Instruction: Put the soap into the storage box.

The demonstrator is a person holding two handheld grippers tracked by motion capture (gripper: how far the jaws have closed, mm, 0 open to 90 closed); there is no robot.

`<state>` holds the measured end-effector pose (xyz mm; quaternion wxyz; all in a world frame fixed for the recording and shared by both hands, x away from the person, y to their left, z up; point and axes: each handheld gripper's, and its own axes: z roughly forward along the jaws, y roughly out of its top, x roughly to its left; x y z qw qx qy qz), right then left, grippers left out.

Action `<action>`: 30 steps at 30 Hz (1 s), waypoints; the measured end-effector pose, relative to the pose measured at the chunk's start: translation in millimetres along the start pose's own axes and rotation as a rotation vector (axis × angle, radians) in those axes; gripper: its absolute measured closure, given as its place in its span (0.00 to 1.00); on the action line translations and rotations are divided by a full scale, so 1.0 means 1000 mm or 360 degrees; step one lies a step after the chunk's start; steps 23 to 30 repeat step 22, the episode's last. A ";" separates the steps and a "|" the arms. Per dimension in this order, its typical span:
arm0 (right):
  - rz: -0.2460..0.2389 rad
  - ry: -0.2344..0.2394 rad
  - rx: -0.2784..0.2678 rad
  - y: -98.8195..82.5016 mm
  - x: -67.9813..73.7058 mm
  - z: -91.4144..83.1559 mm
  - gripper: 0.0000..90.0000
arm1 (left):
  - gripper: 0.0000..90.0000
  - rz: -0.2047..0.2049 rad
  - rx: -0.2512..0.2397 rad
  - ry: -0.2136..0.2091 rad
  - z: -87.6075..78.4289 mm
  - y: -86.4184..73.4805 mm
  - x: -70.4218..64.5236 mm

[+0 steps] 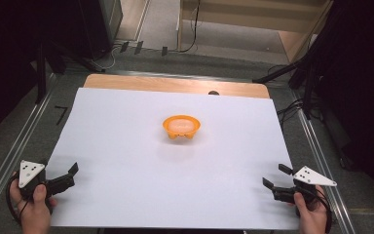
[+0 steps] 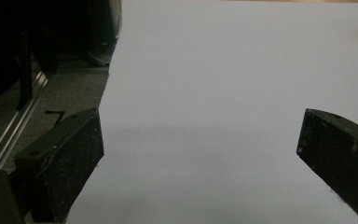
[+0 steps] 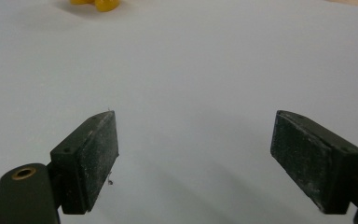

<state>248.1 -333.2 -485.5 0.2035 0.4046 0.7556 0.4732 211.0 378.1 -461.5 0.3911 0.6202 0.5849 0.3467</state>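
A broad wooden bench [image 1: 175, 84] under a big white paper sheet [image 1: 126, 185] takes up most of the high view, with grey carpet and metal rails either side, and out near the middle of that sheet, a little toward the far edge, sits the small round orange plastic bowl [image 1: 181, 126] on stubby feet, upright, something pale inside it. Both claws are at the near corners, well apart from the bowl. The left claw [image 1: 68, 177] sits at the near left edge of the sheet, jaws spread wide with nothing between them, only bare paper ahead in the left gripper view [image 2: 200, 140]. The right claw [image 1: 275, 176] is at the near right corner, jaws likewise parted and empty. Here is the bit that matters: from the right claw the bowl lies ahead and off to its left, and in the right gripper view [image 3: 193, 154] just the bowl's yellow-orange feet [image 3: 95, 3] peek in at the top left edge. So that claw is not lined up yet; I'd judge it needs to swing left as it goes forward. The bowl is round, so there is no long axis to worry about, any side of the rim will do. Distance looks about even from both hands, and which is nearer I cannot tell.
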 end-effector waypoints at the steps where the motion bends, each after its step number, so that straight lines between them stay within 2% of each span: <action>1: 0.0013 -0.0011 -0.0031 -0.002 -0.001 -0.005 0.17 | 0.01 -0.0004 0.0001 -0.0002 0.000 0.000 0.000; 5: 0.0047 -0.0032 -0.0064 -0.006 -0.002 -0.011 0.17 | 0.01 -0.0004 0.0000 -0.0004 0.000 0.000 0.000; 11: 0.0022 -0.0054 -0.0094 -0.009 0.002 -0.015 0.17 | 0.01 -0.0003 0.0005 -0.0008 0.000 0.000 0.000; 15: 0.0027 -0.0067 -0.0055 -0.009 0.003 -0.013 0.16 | 0.01 -0.0005 0.0005 -0.0012 0.000 0.000 0.000; 30: 0.0024 -0.0067 -0.0049 -0.008 0.002 -0.013 0.15 | 0.01 -0.0008 0.0013 -0.0017 0.001 0.000 0.001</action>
